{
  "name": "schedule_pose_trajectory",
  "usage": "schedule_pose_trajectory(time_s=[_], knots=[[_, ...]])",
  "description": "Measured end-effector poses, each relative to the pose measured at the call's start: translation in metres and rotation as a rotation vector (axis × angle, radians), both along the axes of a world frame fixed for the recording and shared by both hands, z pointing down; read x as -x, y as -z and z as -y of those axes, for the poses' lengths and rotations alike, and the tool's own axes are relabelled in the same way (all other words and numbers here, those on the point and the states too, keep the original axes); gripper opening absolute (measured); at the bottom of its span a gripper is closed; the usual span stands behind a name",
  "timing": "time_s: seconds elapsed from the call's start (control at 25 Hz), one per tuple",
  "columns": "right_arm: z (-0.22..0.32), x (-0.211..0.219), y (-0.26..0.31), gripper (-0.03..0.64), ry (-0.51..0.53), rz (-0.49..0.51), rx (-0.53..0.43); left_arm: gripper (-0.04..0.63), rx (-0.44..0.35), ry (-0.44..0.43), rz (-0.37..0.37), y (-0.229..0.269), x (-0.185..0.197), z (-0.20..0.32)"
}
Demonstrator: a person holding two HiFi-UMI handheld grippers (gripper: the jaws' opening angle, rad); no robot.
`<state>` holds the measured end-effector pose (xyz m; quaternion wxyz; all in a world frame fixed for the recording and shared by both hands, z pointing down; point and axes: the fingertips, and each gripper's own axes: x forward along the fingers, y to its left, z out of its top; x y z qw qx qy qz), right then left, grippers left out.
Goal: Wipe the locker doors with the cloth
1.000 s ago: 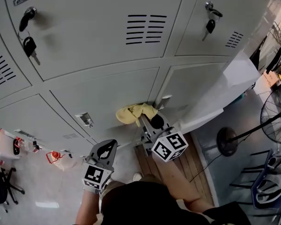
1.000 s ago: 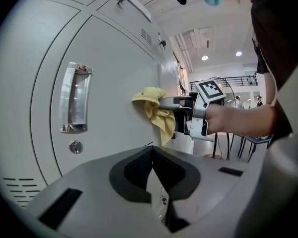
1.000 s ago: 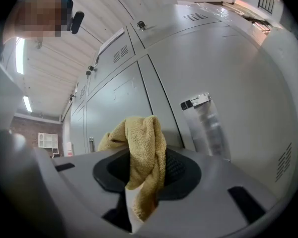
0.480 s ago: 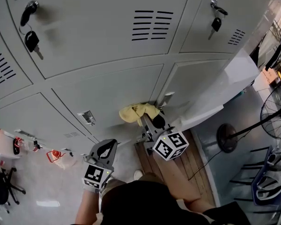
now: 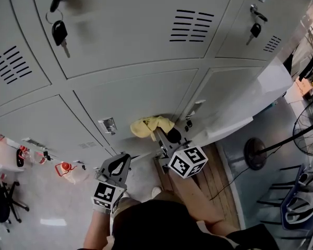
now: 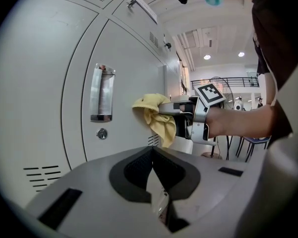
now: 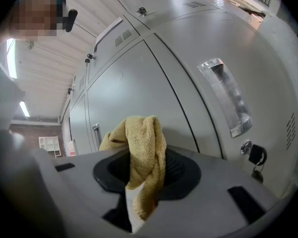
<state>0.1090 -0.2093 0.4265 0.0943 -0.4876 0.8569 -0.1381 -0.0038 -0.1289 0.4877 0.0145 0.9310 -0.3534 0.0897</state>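
At the far left of the head view, a key (image 5: 60,33) hangs on a ring from the lock of an upper locker door (image 5: 125,30). Below it, on the floor, lies a red-and-white bag (image 5: 68,171).

Your left gripper (image 5: 121,159) hangs low, well apart from the lockers and close to your body. Its own view shows the left gripper (image 6: 153,158) clenched, dark pads meeting with nothing between them. Past it in that view you see a metal handle (image 6: 102,93) and a small round lock (image 6: 103,133) on a lower door.

To the right of that handle, the yellow cloth (image 5: 151,125) sits bunched against the face of the lower door (image 5: 141,100), close to that door's right edge. The left gripper view shows the cloth (image 6: 156,118) touching the grey metal.

Your right gripper (image 5: 160,133) is grasping the cloth and pointing at the door. In its own view the right gripper (image 7: 141,182) is clamped on the cloth (image 7: 141,152), which folds up and over the pads and hangs down between them.

Farther right, a floor fan (image 5: 309,134) stands on the floor, away from the lockers.
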Motion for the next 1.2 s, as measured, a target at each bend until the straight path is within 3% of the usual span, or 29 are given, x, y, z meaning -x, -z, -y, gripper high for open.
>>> schedule_pose_trajectory(time_s=[1.2], knots=[[-0.013, 0.148, 0.004, 0.124, 0.284, 0.038, -0.022, 0.008, 0.006, 0.232, 0.022, -0.001, 0.108, -0.029]])
